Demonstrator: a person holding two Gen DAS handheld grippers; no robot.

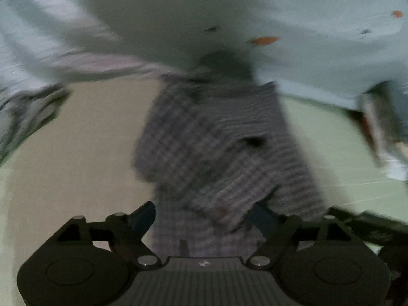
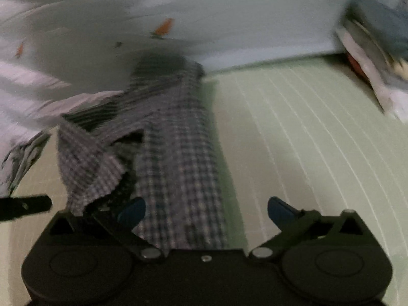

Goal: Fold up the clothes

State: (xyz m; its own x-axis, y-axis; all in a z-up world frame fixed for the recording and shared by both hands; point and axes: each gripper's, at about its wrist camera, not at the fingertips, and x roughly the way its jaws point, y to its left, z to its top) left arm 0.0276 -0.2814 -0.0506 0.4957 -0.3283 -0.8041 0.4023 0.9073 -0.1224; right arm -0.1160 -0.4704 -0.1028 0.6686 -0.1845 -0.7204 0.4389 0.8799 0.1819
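A grey-and-purple checked garment (image 1: pixel 216 148) lies in a long, narrow strip on the green mat (image 1: pixel 344 153), blurred in both views. My left gripper (image 1: pixel 201 219) is open, its blue pads (image 1: pixel 142 219) wide apart with the near end of the cloth lying loose between them. In the right wrist view the same garment (image 2: pixel 178 153) runs away from me, one corner flipped up at its left. My right gripper (image 2: pixel 206 211) is open over its near right edge; the left pad (image 2: pixel 132 211) is at the cloth, the right pad (image 2: pixel 280 211) over bare mat.
A pale blue sheet with orange spots (image 2: pixel 242 12) covers the far side. A stack of folded clothes (image 2: pixel 377 51) sits at the far right. Pale and grey garments (image 2: pixel 25 89) lie at the left. The green mat (image 2: pixel 306 140) has white grid lines.
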